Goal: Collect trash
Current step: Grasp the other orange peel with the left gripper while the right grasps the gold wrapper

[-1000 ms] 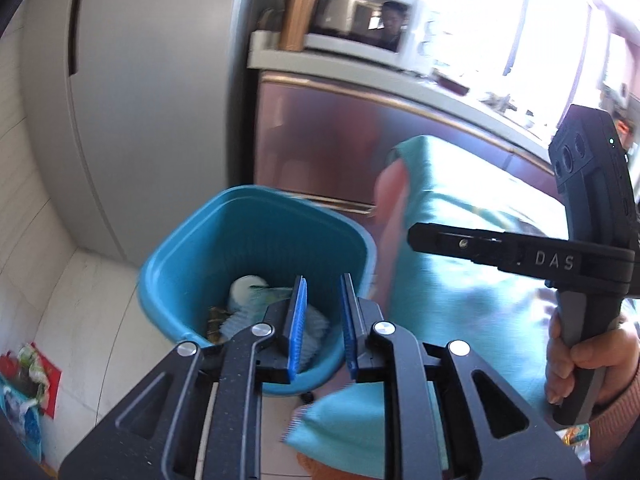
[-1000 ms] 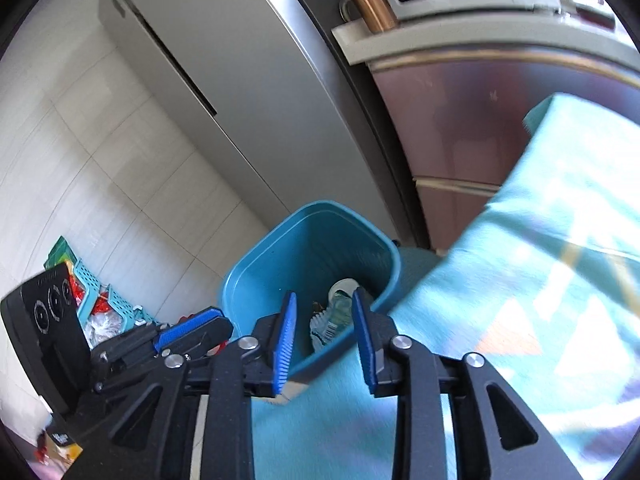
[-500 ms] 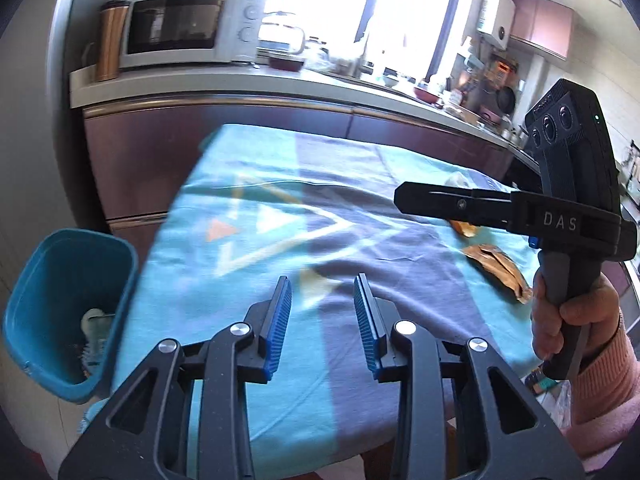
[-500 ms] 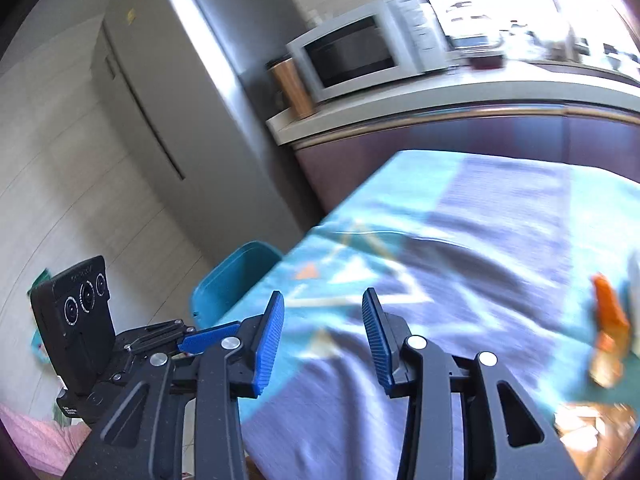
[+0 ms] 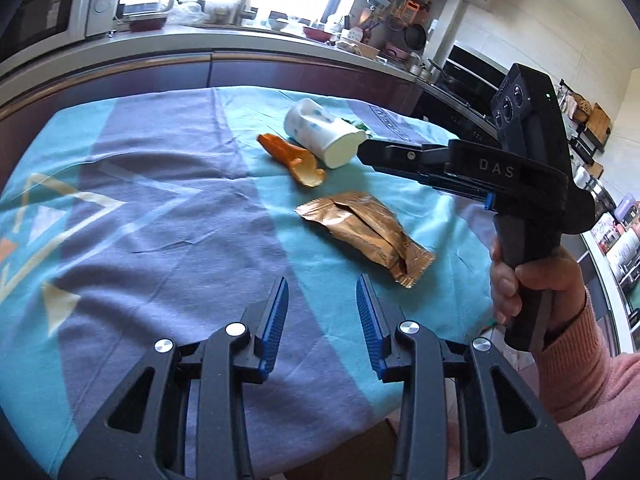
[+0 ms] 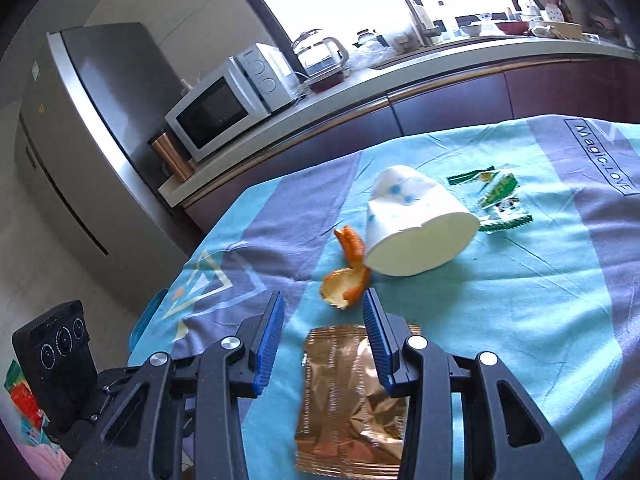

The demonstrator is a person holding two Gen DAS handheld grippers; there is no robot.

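Kitchen surface [image 5: 168, 216] under teal-and-purple cloth: crumpled gold foil wrapper [image 5: 368, 232], orange peel [image 5: 292, 156], tipped white paper cup [image 5: 320, 136]. Left tool [image 5: 322, 304] opening, empty. Right tool [image 6: 324, 322] parted above wrapper, empty.

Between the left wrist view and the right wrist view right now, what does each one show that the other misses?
Left wrist only: the right gripper from the side, held by a hand in a pink sleeve.
Right wrist only: the green wrapper behind the cup, the fridge, and a blue bin rim at the table edge.
Both: the tipped paper cup, orange peel, gold wrapper and microwave.
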